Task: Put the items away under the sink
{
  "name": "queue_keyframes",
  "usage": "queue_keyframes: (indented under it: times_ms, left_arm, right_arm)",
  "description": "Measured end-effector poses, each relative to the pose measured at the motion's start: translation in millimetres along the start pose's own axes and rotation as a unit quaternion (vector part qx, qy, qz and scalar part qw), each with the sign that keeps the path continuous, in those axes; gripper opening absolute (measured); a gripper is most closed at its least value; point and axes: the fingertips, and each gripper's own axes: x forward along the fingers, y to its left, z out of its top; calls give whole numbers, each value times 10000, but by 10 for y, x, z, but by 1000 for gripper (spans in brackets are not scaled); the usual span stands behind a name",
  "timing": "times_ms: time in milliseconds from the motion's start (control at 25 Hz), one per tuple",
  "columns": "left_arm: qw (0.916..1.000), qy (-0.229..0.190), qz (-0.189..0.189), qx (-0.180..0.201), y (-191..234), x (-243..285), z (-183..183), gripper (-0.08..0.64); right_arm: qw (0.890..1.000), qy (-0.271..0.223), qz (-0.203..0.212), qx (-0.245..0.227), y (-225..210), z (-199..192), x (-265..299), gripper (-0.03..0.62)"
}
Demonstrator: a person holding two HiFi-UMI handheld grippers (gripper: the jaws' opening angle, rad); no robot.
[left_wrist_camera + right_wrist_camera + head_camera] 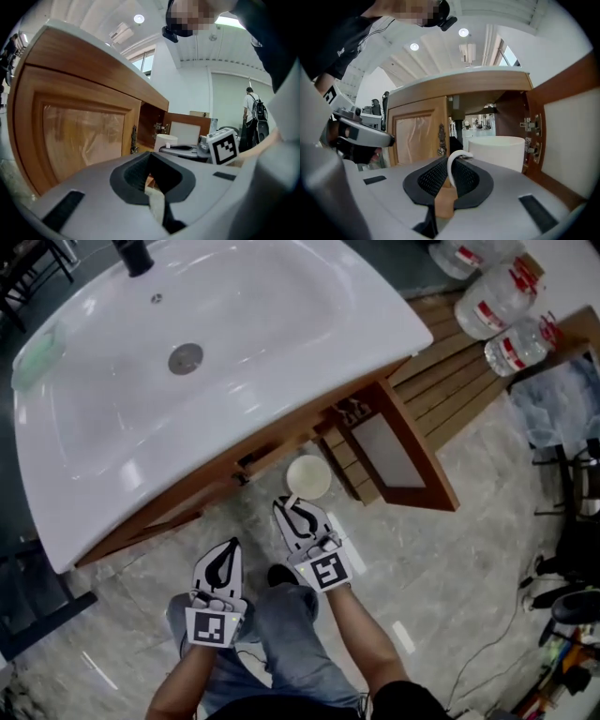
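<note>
Seen from above, a white sink (281, 296) with a black tap (134, 254) and a round metal drain (186, 358) sits on a wooden cabinet (187, 491), and a person stands in front of it on a pale marbled floor (450, 559). The cabinet's right door (398, 451) hangs wide open; the left door (79, 131) is closed. The right gripper (291, 505) reaches toward the open compartment, and its fingers are clamped together on the thin white loop handle (452, 166) of a round white container (308, 476). The container hangs just past the fingertips at the mouth of the opening, beside the open door's metal hinges (528, 125); whether it rests on the cabinet's surface cannot be told. In the right gripper view the container (497, 150) fills the middle of the dark compartment under the sink's rim. The left gripper (231, 547) is held lower and nearer the person's legs (281, 634), well apart from the container and pointing at the closed door, its fingers pressed together with nothing between them. Several clear water bottles (497, 301) with red labels lie on wooden slats at the upper right. Another person (251, 105) stands far off in the room.
</note>
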Motion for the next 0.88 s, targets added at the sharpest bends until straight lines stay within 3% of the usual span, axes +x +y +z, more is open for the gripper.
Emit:
queue_keyframes:
  times_ms: [440, 880]
  left_arm:
    - [9993, 271, 250, 59, 329, -144, -397, 6]
    - [9992, 160, 354, 44, 420, -121, -407, 6]
  right_arm:
    - [9988, -285, 219, -323, -540, -212, 1152, 43]
    - [9979, -490, 266, -315, -580, -260, 1388, 43]
